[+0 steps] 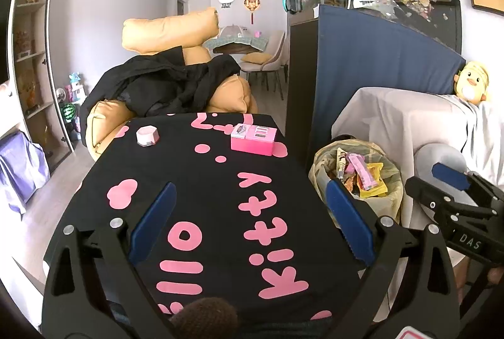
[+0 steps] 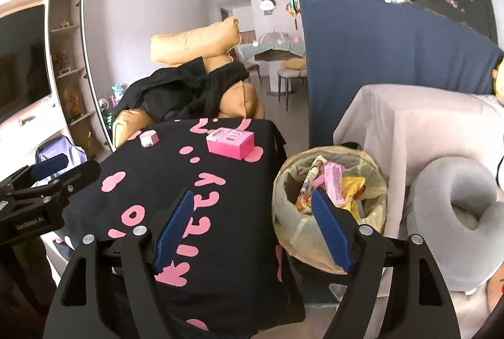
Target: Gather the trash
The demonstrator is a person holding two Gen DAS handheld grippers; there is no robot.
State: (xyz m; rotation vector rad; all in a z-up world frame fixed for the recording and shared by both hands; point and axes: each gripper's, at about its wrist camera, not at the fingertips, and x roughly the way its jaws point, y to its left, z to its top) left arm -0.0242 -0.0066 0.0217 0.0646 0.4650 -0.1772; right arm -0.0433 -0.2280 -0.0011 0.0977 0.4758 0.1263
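Observation:
A bin lined with a yellowish bag (image 1: 392, 181) (image 2: 283, 200) stands right of the table and holds crumpled wrappers (image 1: 365, 176) (image 2: 334, 184), pink, yellow and printed. The table wears a black cloth with pink letters (image 1: 220, 181) (image 2: 201, 213). On its far end sit a pink box (image 1: 253, 139) (image 2: 230, 143) and a small white-and-pink box (image 1: 147, 135) (image 2: 149, 138). My left gripper (image 1: 250, 184) (image 2: 50, 169) hovers open over the cloth, nothing between its blue pads. My right gripper (image 2: 252, 194) (image 1: 453, 181) is open too, straddling the table edge and the bin, holding nothing.
An orange sofa (image 1: 170, 30) draped with black clothing (image 1: 163, 83) lies beyond the table. A blue-covered cabinet under a fish tank (image 1: 371, 61) rises behind the bin. A white-draped piece (image 2: 409, 124) with a grey neck pillow (image 2: 456, 213) stands right. Shelves (image 1: 28, 55) line the left wall.

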